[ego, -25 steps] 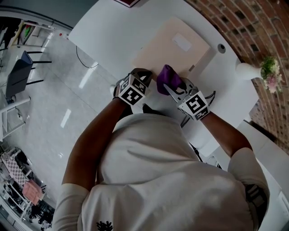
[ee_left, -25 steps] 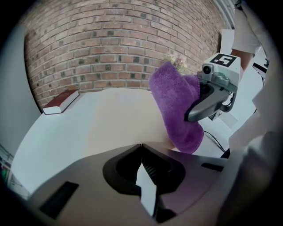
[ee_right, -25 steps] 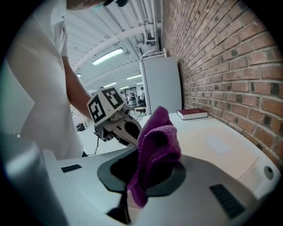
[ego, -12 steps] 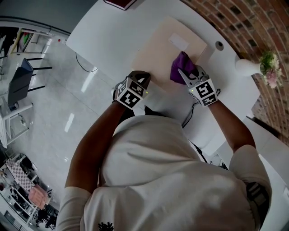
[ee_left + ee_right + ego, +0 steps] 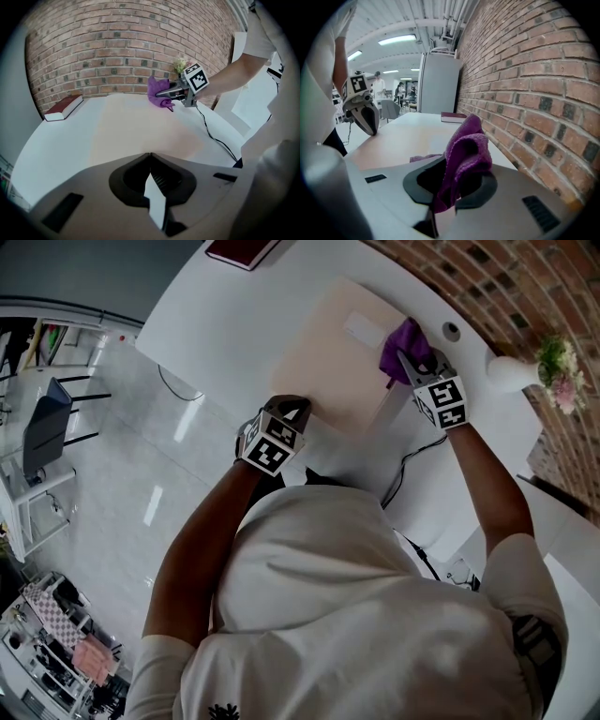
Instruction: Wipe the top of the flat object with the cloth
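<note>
Crumpled purple cloth (image 5: 401, 337) at the far right corner of the flat, pale beige board (image 5: 323, 362).

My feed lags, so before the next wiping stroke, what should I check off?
1. The purple cloth clamped in the right gripper: ok.
2. Cloth at the far right corner of the board: ok; contact with it: cannot tell.
3. The left gripper shut, tips at the board's near edge: ok.
4. The black cable off the board: ok.
5. The vase apart from the right gripper: ok.
</note>
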{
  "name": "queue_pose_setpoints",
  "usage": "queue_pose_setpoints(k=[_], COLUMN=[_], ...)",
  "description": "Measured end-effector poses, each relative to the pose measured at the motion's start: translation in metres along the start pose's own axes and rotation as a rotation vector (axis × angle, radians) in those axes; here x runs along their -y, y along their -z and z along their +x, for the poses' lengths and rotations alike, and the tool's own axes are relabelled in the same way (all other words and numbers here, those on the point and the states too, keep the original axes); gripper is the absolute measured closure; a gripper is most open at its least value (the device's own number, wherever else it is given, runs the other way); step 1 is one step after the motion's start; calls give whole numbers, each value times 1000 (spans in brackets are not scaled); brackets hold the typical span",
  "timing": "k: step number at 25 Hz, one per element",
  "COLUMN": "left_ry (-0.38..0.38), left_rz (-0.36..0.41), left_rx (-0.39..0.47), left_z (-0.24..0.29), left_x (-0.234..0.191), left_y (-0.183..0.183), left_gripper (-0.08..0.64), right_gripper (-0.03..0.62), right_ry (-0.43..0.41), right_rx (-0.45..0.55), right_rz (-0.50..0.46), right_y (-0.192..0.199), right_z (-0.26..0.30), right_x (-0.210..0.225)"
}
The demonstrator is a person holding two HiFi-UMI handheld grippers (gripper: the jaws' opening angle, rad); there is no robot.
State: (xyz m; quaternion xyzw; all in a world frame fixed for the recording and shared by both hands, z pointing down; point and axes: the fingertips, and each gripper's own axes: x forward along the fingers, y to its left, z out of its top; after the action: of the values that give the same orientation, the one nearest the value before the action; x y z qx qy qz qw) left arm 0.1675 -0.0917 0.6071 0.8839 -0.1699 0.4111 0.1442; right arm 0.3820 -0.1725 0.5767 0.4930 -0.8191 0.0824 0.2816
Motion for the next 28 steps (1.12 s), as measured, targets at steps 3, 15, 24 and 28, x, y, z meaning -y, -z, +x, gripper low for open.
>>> queue_pose_setpoints(k=[3, 15, 24, 28], left_ry=[2, 14, 32, 57], left_rz=[4, 3, 11, -12], left_rx=[-1, 3, 0, -4], left_z=[-1, 0, -2, -2], left_x=[0, 0, -1, -1], left_y=[0, -1, -2, -1], left_gripper=[535, 535, 535, 535], right_gripper=[515, 515, 515, 515], right_ry=[60, 218, 337, 410], right_rx=[-9, -65, -132, -144], right_rz=[0, 7, 101, 181], right_y=[3, 12, 20, 22], right_z=[4, 15, 9, -10], right_x=[28, 98, 132, 139])
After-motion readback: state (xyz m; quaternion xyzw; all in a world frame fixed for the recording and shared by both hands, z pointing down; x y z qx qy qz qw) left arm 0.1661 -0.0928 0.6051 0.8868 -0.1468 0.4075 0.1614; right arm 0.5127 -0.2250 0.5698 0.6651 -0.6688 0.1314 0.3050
